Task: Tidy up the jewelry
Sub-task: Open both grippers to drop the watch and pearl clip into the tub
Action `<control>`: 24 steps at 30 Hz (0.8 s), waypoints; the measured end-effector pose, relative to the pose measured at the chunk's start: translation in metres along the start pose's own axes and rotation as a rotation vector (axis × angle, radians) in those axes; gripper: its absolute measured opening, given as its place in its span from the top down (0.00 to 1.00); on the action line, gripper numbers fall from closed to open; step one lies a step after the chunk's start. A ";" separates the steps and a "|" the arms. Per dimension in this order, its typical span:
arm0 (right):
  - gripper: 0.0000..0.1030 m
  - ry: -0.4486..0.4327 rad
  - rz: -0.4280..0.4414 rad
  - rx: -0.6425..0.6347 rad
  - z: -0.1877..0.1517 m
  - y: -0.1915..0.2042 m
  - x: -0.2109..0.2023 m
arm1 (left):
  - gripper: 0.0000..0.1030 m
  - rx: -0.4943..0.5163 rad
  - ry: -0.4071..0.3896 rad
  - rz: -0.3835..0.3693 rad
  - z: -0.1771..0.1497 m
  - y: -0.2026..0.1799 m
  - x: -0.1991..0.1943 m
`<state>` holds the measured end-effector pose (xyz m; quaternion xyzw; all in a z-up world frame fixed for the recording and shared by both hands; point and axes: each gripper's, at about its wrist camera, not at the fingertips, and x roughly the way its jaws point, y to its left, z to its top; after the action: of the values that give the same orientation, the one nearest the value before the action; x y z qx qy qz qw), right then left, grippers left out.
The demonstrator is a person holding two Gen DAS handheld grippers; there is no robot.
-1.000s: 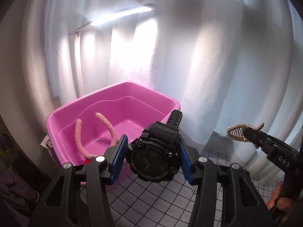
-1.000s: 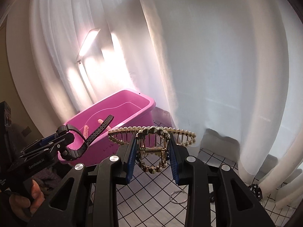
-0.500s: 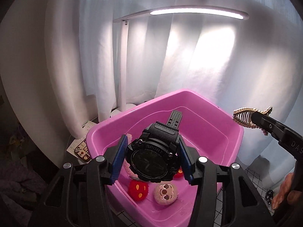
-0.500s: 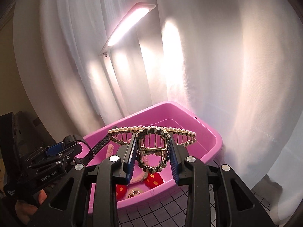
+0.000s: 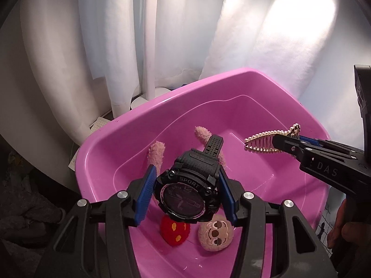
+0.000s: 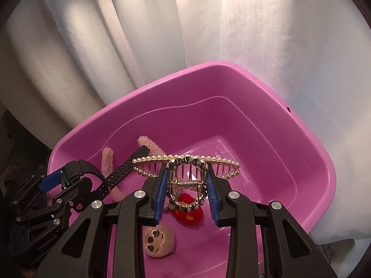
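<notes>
Here the left claw grips a black sport watch by its case, and the right claw clamps a pearl hair clip, both poised over the pink tub, presumably for dropping them beside the plush headband

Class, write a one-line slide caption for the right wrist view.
Right gripper holds a pearl hair clip over the pink tub; left gripper brings a watch.
</notes>
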<state>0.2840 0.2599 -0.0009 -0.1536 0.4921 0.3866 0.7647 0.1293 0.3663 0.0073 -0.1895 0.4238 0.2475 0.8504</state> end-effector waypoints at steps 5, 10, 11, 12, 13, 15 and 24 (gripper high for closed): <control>0.70 0.078 -0.042 0.048 0.003 -0.010 0.020 | 0.51 0.007 0.087 -0.003 0.002 -0.001 0.016; 0.68 0.108 -0.065 0.079 0.004 -0.015 0.027 | 0.38 0.029 0.090 0.029 0.005 -0.003 0.015; 0.58 0.105 -0.073 0.080 0.004 -0.015 0.026 | 0.31 0.030 0.081 0.043 0.005 -0.003 0.013; 0.47 0.096 -0.083 0.077 0.000 -0.018 0.023 | 0.22 0.028 0.067 0.054 0.006 -0.002 0.010; 0.45 0.087 -0.091 0.072 0.001 -0.017 0.021 | 0.19 0.027 0.056 0.062 0.007 -0.001 0.008; 0.45 0.080 -0.100 0.066 0.000 -0.016 0.017 | 0.16 0.020 0.057 0.067 0.009 0.000 0.005; 0.45 0.080 -0.105 0.048 -0.001 -0.007 0.014 | 0.11 -0.001 0.055 0.082 0.006 0.009 0.000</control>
<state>0.2917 0.2608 -0.0144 -0.1762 0.5225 0.3276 0.7672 0.1274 0.3769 0.0099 -0.1792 0.4542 0.2770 0.8275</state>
